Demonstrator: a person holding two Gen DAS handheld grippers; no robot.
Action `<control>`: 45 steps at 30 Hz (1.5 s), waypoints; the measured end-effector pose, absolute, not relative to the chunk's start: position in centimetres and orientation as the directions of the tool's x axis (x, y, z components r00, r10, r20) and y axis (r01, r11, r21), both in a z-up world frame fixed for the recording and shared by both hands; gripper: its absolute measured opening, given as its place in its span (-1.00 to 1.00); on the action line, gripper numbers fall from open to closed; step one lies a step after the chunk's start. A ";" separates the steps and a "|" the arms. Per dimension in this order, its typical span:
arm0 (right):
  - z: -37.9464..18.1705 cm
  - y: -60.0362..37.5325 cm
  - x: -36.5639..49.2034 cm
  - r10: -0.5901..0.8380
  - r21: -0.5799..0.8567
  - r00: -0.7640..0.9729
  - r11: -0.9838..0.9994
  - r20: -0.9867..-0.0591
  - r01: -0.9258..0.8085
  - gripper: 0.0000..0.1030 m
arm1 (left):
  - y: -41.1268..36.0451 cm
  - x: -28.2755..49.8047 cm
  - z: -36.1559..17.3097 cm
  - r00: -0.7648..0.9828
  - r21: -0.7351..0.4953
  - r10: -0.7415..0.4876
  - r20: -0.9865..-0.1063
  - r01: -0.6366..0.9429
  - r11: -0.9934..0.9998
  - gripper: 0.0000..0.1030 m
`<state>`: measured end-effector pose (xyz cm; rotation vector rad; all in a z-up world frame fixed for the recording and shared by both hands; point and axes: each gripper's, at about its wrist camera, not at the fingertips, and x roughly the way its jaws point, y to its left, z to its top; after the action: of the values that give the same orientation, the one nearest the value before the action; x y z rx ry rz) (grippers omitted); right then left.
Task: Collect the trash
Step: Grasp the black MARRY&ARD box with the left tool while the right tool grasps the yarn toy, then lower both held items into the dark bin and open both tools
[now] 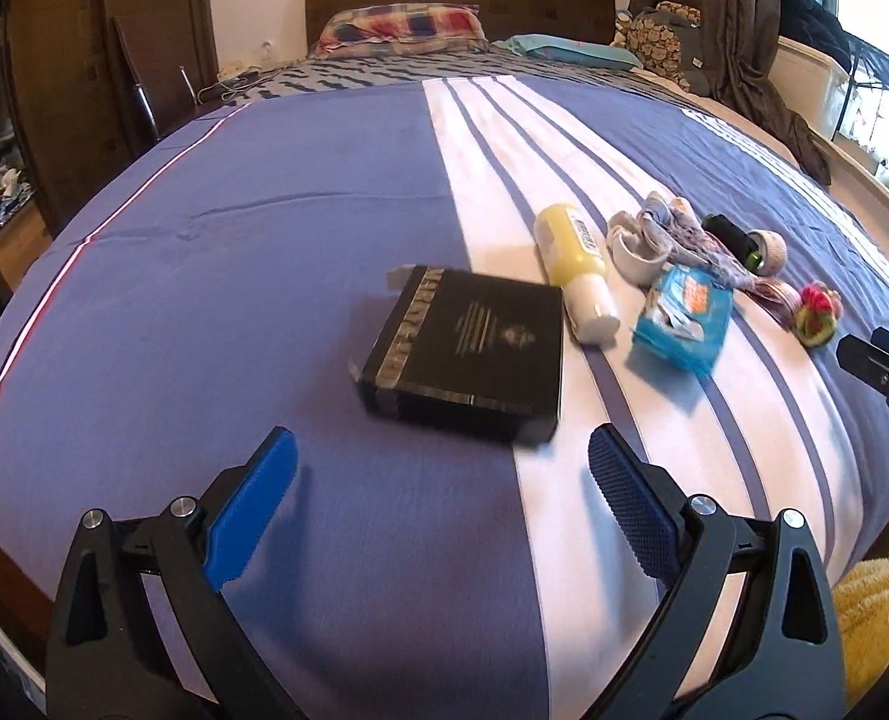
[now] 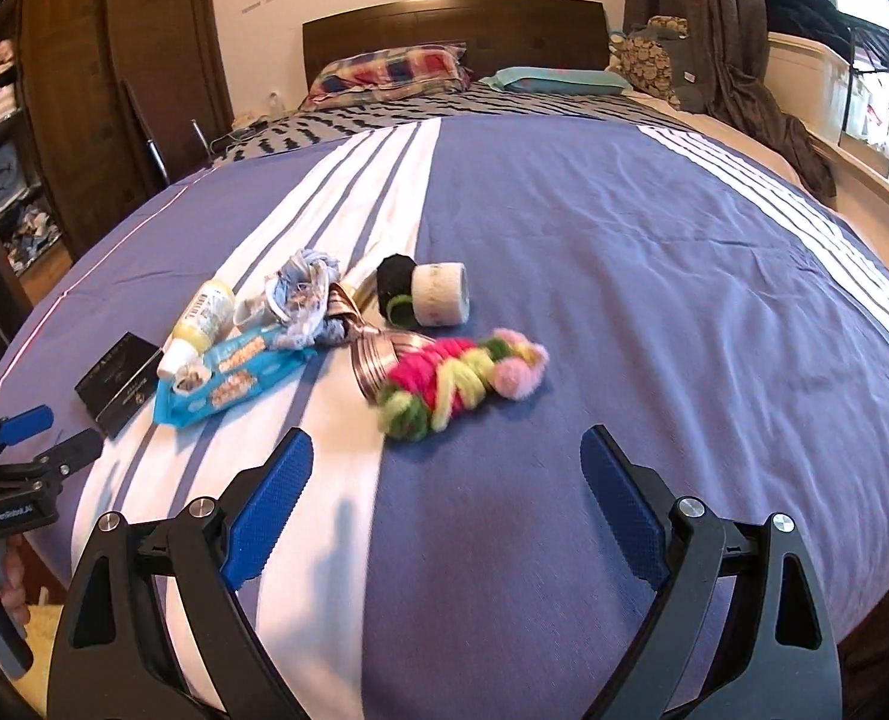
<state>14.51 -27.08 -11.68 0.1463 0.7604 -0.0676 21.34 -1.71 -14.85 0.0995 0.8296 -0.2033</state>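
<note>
Daylight enters from the window at the right, blown out to white glare in both views. The bed is evenly bright. The claw fingers cast soft shadows onto the cover. Fisheye distortion bulges the bed and darkens the corners. The black box is slightly motion-blurred.
</note>
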 end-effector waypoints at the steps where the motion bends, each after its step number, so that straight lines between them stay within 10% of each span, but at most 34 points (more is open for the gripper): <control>1: -11.7 -27.0 14.7 -0.005 0.111 0.724 0.987 -0.690 0.112 0.73 | -1.9 22.0 -15.0 0.656 0.016 -0.134 -0.743 0.217 0.976 0.80; 12: -12.2 -27.3 16.7 0.008 0.142 0.721 0.982 -0.693 0.125 0.44 | -3.4 25.4 -15.8 0.653 0.036 -0.144 -0.743 0.254 0.967 0.75; 25: -13.9 -27.6 17.1 -0.065 0.039 0.697 0.990 -0.714 0.132 -0.50 | -4.4 24.8 -16.2 0.658 0.046 -0.161 -0.736 0.285 0.957 0.37; 45: -10.9 -25.1 7.0 0.077 0.135 0.751 0.991 -0.656 0.016 -0.55 | -3.3 13.0 -13.9 0.681 -0.017 -0.219 -0.699 0.291 0.957 0.34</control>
<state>6.98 -25.11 -10.94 0.1355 0.7216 0.0334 12.98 -3.28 -13.90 0.0985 0.7705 -0.2864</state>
